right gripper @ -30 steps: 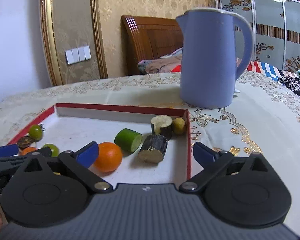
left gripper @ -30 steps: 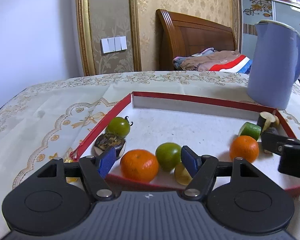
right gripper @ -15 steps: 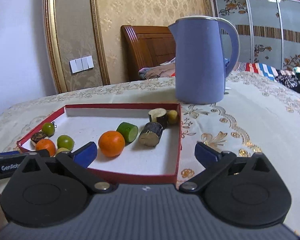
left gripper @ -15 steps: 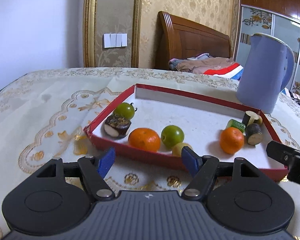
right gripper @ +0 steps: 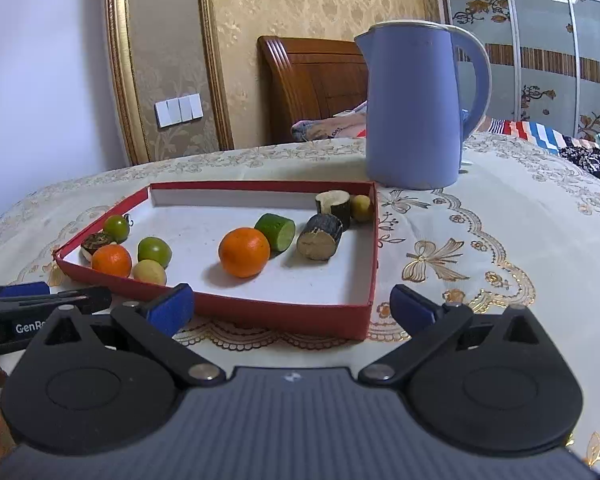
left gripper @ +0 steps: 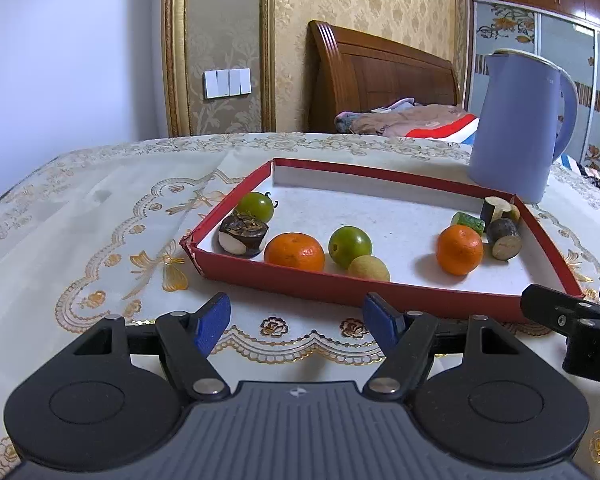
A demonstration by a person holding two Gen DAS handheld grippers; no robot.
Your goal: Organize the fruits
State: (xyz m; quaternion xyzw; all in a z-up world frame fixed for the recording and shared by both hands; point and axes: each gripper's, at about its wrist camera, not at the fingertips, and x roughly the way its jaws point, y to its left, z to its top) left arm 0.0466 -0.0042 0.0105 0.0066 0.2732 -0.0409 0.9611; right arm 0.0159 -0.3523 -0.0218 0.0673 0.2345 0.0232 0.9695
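A red tray (left gripper: 340,284) (right gripper: 260,312) with a white floor holds several fruits. At its left lie a green tomato (left gripper: 256,207), a dark mangosteen piece (left gripper: 243,234), an orange (left gripper: 294,252) (right gripper: 111,261), a green fruit (left gripper: 350,242) (right gripper: 154,251) and a small yellow fruit (left gripper: 369,268). At its right lie another orange (left gripper: 459,250) (right gripper: 244,252), a cucumber piece (right gripper: 276,231) and two dark cut pieces (right gripper: 320,236). My left gripper (left gripper: 296,322) is open and empty, in front of the tray. My right gripper (right gripper: 290,306) is open and empty, also before the tray's front edge.
A blue kettle (left gripper: 520,124) (right gripper: 416,108) stands behind the tray's far right corner. The table wears a cream embroidered cloth (left gripper: 100,240). A wooden bed headboard (left gripper: 380,76) and a wall stand beyond the table.
Both grippers have pulled back from over the tray to in front of its near edge. The fruits have not moved. Both stay open.
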